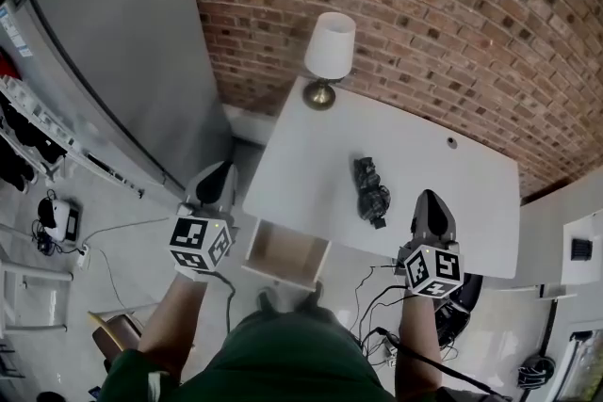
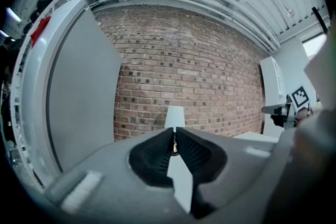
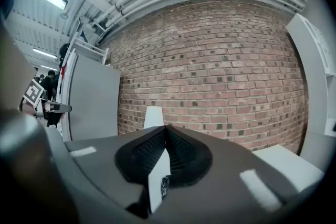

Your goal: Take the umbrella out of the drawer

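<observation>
A black folded umbrella (image 1: 370, 190) lies on the white table (image 1: 452, 174), near its front edge. Below that edge the light wooden drawer (image 1: 287, 257) stands pulled out, and nothing shows inside it. My left gripper (image 1: 219, 172) hovers off the table's left side, level with the drawer; its jaws (image 2: 175, 131) are shut on nothing. My right gripper (image 1: 429, 201) is over the table's front edge, just right of the umbrella and apart from it. Its jaws (image 3: 166, 128) are shut and empty, and a dark bit of the umbrella (image 3: 164, 186) shows below them.
A white-shaded lamp (image 1: 328, 56) stands at the table's far left corner against the brick wall (image 1: 424, 5). A tall grey panel (image 1: 122, 42) rises at the left. Black cables (image 1: 377, 297) trail on the floor under the table's front right.
</observation>
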### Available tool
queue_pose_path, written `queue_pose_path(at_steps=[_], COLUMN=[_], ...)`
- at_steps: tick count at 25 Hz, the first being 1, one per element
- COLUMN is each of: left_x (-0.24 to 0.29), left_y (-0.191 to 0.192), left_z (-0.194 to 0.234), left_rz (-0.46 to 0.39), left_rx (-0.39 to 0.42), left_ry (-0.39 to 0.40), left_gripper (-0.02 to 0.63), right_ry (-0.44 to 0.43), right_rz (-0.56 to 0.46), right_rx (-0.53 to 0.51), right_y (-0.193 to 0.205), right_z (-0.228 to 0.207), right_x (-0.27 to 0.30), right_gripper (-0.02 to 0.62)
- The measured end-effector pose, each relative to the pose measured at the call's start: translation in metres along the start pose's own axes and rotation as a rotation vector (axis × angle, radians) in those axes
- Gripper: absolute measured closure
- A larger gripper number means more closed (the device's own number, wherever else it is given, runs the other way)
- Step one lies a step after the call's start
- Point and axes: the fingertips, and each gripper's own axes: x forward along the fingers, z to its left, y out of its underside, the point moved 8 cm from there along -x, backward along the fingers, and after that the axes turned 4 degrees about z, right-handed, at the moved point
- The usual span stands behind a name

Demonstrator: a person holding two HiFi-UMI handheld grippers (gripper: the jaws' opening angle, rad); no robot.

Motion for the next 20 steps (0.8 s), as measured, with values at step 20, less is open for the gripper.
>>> queue_pose_path(at_steps=[20], left_x=[0.017], left_y=[-0.005], left_z=[-0.009], left_rz=[0.004], left_rx=[0.008], left_ry=[-0.023], left_gripper=[0.595], right_ry=[-0.045], right_rz=[-0.021], right_rx=[-0.029], right_y=[-0.004], right_z=[-0.004], right_x=[0.017], right_gripper=[0.595])
